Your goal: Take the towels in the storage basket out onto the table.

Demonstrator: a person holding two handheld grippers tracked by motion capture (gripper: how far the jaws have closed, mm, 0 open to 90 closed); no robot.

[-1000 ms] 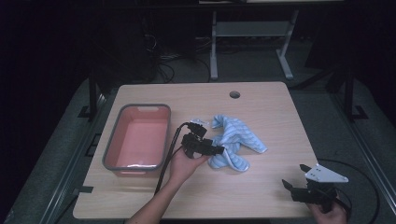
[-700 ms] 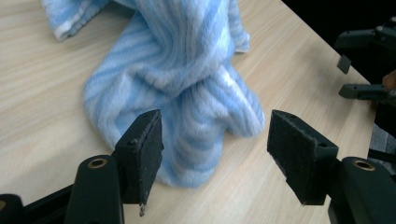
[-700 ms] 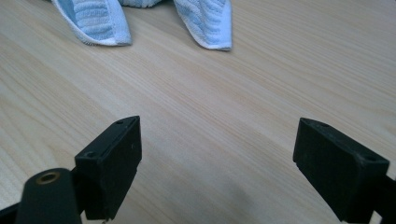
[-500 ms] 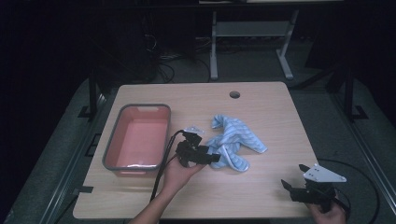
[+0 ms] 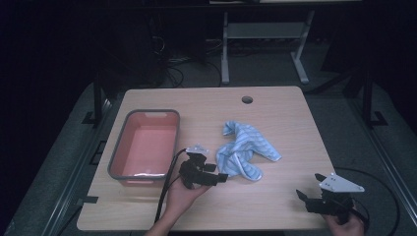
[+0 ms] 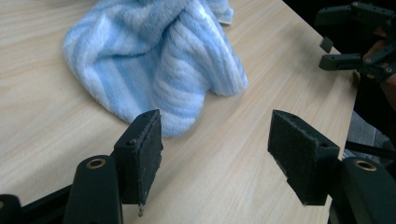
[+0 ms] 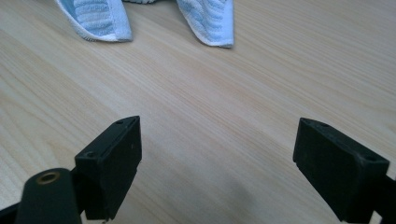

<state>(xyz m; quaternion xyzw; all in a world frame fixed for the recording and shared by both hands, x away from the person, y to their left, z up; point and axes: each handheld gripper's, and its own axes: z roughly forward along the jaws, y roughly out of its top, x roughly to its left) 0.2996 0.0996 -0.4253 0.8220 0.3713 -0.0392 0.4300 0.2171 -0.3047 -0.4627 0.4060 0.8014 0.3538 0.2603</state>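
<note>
A crumpled light blue striped towel (image 5: 244, 149) lies in the middle of the wooden table (image 5: 275, 113). My left gripper (image 5: 221, 173) sits just left of the towel's near corner, jaws open and empty; in the left gripper view the towel (image 6: 159, 70) lies right ahead of the jaws. My right gripper (image 5: 307, 189) rests at the table's front right corner, open and empty. Two towel corners (image 7: 205, 21) show far ahead in the right gripper view. The right gripper (image 6: 348, 39) also appears at the top right of the left gripper view.
A grey-rimmed pink tub (image 5: 125, 147) stands at the left of the table, empty. A round cable hole (image 5: 247, 100) sits near the far edge. A black cable (image 5: 167, 182) trails from the left gripper. Dark floor and a desk frame (image 5: 265, 34) lie beyond the table.
My left gripper has drawn back toward the person and slightly down-left, off the towel's edge. The towel and the right gripper have stayed put.
</note>
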